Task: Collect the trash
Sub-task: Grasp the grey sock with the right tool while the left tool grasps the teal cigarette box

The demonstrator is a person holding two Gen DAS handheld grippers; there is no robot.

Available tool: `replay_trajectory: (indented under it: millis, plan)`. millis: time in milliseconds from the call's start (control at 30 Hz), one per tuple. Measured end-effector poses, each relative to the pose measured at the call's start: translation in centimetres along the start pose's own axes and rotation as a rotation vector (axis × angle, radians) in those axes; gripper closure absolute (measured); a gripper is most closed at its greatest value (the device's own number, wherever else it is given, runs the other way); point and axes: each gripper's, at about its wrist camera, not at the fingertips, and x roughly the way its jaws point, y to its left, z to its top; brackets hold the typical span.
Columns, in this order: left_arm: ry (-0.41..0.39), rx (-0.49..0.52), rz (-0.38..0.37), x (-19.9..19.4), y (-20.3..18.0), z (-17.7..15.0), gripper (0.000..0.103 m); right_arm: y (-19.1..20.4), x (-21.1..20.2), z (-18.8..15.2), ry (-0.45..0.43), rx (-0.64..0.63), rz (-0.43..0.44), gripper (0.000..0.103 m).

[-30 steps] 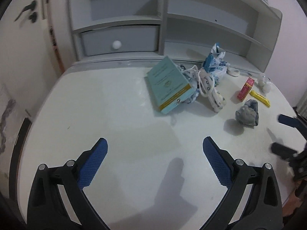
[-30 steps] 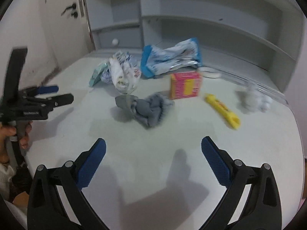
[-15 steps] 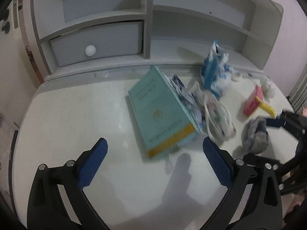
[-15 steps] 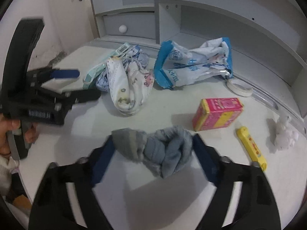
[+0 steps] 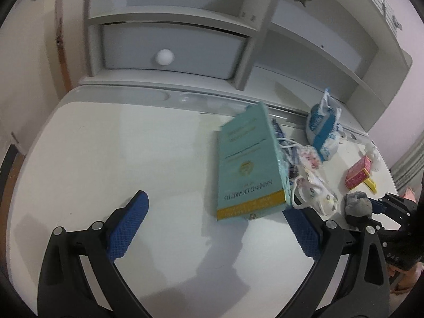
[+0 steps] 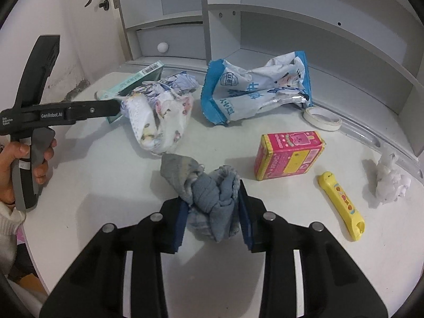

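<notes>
grey sock (image 6: 209, 198) on the white desk (image 6: 106, 185), right gripper (image 6: 212, 212) just closed onto it; pink box (image 6: 287, 155) beside, patterned cloth (image 6: 161, 116) behind. left gripper (image 5: 214, 228) gapes before the teal carton (image 5: 249, 164).

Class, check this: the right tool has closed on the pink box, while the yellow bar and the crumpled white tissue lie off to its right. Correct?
Not quite. The right tool has just been closing on the grey sock bundle, not the pink box, which sits untouched on the table. The yellow bar and white tissue do lie to its right. The right wrist view shows this.
</notes>
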Motion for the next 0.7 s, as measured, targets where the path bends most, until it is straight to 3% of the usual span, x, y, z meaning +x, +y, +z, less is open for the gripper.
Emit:
replay_trajectory:
  millis: [367, 567, 633, 700]
  plan:
    - [0.018, 0.025, 0.057, -0.2, 1.8, 0.2, 0.007, -0.2, 0.0, -0.1, 0.000, 0.004, 0.003, 0.069]
    - [0.045, 0.100, 0.010, 1.5, 0.7, 2.0, 0.007, 0.1, 0.0, -0.1, 0.002, -0.007, -0.012, 0.069]
    - [0.044, 0.136, 0.004, 1.9, -0.1, 2.3, 0.017, 0.2, 0.0, -0.1, 0.003, -0.010, -0.018, 0.069]
    - [0.049, 0.160, 0.002, 2.3, -0.8, 2.4, 0.053, 0.4, 0.1, 0.0, 0.004, -0.014, -0.025, 0.069]
